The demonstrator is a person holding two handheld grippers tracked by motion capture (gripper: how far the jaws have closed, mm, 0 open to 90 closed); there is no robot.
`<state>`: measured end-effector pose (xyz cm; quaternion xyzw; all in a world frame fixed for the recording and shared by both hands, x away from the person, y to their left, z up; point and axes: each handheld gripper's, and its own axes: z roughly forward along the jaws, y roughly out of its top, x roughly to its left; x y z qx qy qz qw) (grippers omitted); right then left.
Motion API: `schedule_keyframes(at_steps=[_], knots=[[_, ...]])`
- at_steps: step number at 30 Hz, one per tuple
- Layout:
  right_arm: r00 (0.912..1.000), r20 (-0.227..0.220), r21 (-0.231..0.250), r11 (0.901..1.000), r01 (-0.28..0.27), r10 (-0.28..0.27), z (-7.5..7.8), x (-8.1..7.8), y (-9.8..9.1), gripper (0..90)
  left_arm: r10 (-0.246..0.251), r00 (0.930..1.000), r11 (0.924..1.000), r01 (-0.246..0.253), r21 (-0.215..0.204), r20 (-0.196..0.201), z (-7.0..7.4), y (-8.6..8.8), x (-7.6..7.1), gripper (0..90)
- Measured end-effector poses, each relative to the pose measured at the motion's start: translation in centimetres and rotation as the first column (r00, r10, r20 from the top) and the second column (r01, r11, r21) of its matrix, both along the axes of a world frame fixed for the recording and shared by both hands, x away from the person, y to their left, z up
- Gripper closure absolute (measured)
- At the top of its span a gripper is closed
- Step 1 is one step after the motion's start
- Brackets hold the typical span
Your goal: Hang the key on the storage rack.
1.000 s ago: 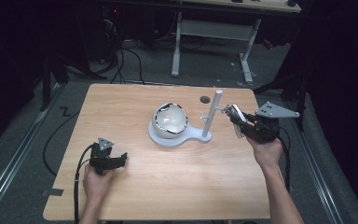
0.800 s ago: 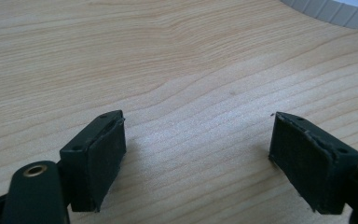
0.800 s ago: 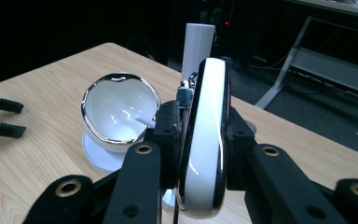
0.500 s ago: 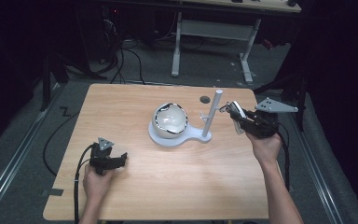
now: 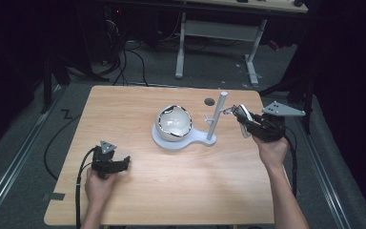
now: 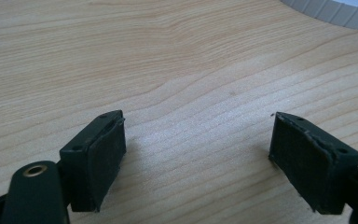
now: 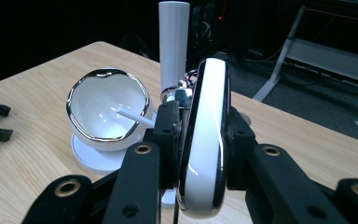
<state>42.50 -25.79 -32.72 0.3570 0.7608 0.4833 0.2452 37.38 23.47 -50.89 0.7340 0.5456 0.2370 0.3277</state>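
While you clamped the white pendant [image 7: 205, 140] edge-on in your right gripper [image 5: 242, 120], just beside the post [image 5: 217, 117], a slip was the risk.
Those glossy sides could have squirted out of the pads, or the chain [image 7: 182, 93] could have snagged the peg and tugged the stand [image 5: 181, 139] with its bowl [image 5: 173, 122]. Your left gripper [image 5: 116, 164] rested wide and empty on the pale wooden table [image 5: 124, 109]; around it, a dark room, cables, a desk frame [image 5: 219, 31].

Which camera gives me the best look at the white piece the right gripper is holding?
The right gripper view: the white piece sits close up, edge-on, clamped between the right gripper's jaws near the post. The high view shows it small. The left gripper view faces bare table.
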Motion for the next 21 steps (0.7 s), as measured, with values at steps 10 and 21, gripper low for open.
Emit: schedule_keyframes(at_steps=[10, 21], knots=[[0.9988, -0.041, -0.013, 0.9996, 0.025, -0.026, -1.7, 0.7, -0.1, 72.5, 0.0, 1.0, 1.0, 0.0, 0.0, 0.0, 0.0, 0.0, 0.0, 18.9], [0.9984, -0.033, -0.041, 0.9982, 0.044, -0.045, -3.4, 0.7, 0.6, 72.0, 0.001, 1.0, 1.0, -0.001, -0.001, 0.001, 0.0, 0.0, 0.0, 18.8]])
